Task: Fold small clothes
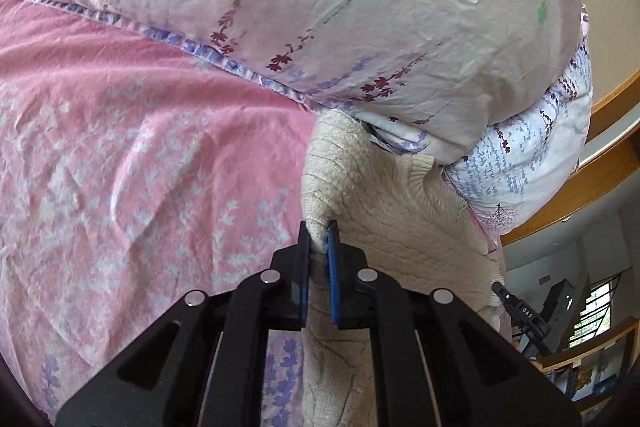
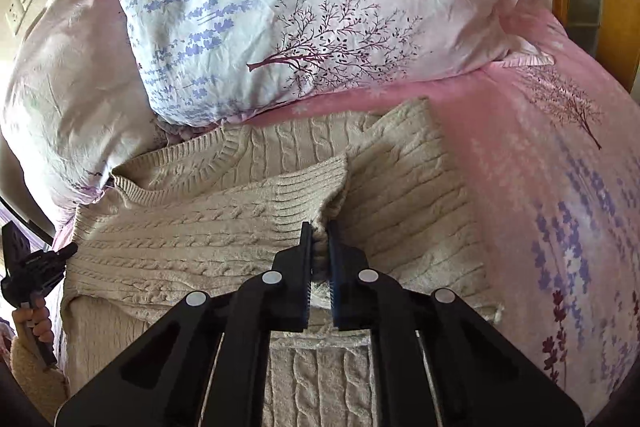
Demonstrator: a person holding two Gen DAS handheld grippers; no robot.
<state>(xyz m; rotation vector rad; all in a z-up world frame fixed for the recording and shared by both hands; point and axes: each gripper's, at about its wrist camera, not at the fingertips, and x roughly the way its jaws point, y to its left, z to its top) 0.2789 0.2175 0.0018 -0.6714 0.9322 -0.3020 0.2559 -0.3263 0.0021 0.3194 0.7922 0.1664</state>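
- Below the pillow [image 2: 320, 27], on the pink bed sheet [image 2: 540, 167]: beige cable-knit sweater [image 2: 192, 235] lies partly folded, neckline toward the pillow, one sleeve laid across the chest.
- Right gripper [image 2: 319, 243]: jaws nearly together, clamped on the ribbed sleeve cuff [image 2: 308, 187] over the sweater's body.
- Left gripper [image 1: 319, 241]: jaws nearly together, pinching a raised fold of knit at the sweater's edge, on the side away from the pillow.
- Risk: thick loose knit is held only at the tips, so a quick pull could slip it free.
- Risk: uneven pull between the two grippers would likely skew the fold or bunch layers.
- Risk: soft, wrinkled sheet may drag along with the sweater.
- Risk: the pillow touches the neckline; pushing further that way could jam the collar under it.
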